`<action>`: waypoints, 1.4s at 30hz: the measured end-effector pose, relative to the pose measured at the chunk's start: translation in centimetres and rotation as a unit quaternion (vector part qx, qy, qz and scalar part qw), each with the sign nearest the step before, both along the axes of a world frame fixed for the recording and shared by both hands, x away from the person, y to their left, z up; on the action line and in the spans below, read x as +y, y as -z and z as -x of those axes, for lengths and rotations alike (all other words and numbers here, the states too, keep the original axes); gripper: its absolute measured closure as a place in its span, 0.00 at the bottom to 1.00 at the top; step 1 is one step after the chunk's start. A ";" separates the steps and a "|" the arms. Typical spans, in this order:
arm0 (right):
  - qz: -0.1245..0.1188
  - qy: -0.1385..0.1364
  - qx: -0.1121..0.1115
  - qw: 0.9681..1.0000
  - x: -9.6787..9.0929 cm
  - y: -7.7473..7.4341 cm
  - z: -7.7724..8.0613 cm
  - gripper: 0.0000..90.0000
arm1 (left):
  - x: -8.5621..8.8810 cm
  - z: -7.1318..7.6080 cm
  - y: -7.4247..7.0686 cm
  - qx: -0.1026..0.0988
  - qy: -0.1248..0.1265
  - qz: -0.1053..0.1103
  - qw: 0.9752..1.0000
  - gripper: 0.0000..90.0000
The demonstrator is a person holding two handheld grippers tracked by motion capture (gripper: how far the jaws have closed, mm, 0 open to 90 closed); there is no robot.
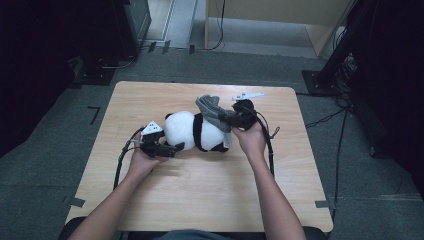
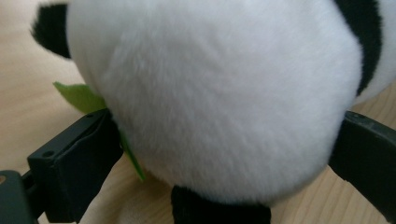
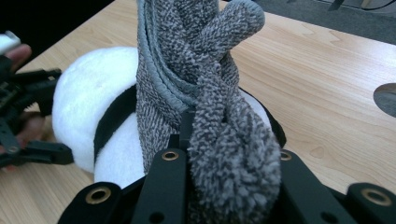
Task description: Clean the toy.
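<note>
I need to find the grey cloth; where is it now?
In the high view the grey cloth lies over the right end of the plush panda, near the table's middle, clamped in the right tool.

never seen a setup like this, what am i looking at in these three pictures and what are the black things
A person sits at a wooden table holding a hand-operated claw in each hand. One picture looks down from above; the other two come from cameras riding on each claw, looking along its black jaws. On the table lies a plush panda. The left claw stands open around the panda's white head, jaws on either side, seemingly not pressing. A green leaf pokes out beside it. The right claw is shut on a grey sock draped over the panda.
</note>
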State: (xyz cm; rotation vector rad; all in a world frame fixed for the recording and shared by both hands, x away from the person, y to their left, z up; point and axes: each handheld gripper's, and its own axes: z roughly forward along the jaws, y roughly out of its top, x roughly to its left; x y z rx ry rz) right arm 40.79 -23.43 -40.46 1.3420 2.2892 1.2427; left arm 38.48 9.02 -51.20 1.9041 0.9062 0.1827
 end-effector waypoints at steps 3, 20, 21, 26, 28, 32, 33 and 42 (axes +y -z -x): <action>-0.015 0.001 0.001 1.000 0.0 -0.2 0.1 0.86 | 0.3 0.1 -0.1 -0.013 0.001 0.001 1.000 0.18; -0.052 -0.088 -0.022 0.995 9.7 -2.8 1.0 0.86 | 0.2 0.8 -1.1 -0.015 -0.011 0.001 1.000 0.40; -0.047 -0.090 -0.021 0.995 10.5 -2.4 1.0 0.86 | 0.2 0.8 -1.1 -0.015 -0.012 0.001 1.000 0.40; -0.046 -0.106 -0.007 0.993 12.9 -0.6 1.1 0.86 | 0.4 0.9 -1.4 -0.016 -0.015 -0.001 1.000 0.40; -0.024 -0.107 -0.010 0.994 13.3 0.1 1.0 0.86 | 0.4 0.7 -1.3 -0.007 -0.017 -0.001 1.000 0.41; -0.004 -0.094 -0.010 0.996 12.4 0.7 0.7 0.86 | 0.4 0.6 -1.1 -0.004 -0.018 -0.001 1.000 0.42; 0.002 -0.090 -0.013 0.996 11.9 0.7 0.6 0.86 | 0.4 0.6 -1.0 -0.004 -0.018 -0.001 1.000 0.42; 0.026 -0.039 -0.012 0.999 6.5 -0.1 0.4 0.86 | 0.5 0.5 -0.9 0.002 -0.018 0.005 1.000 0.44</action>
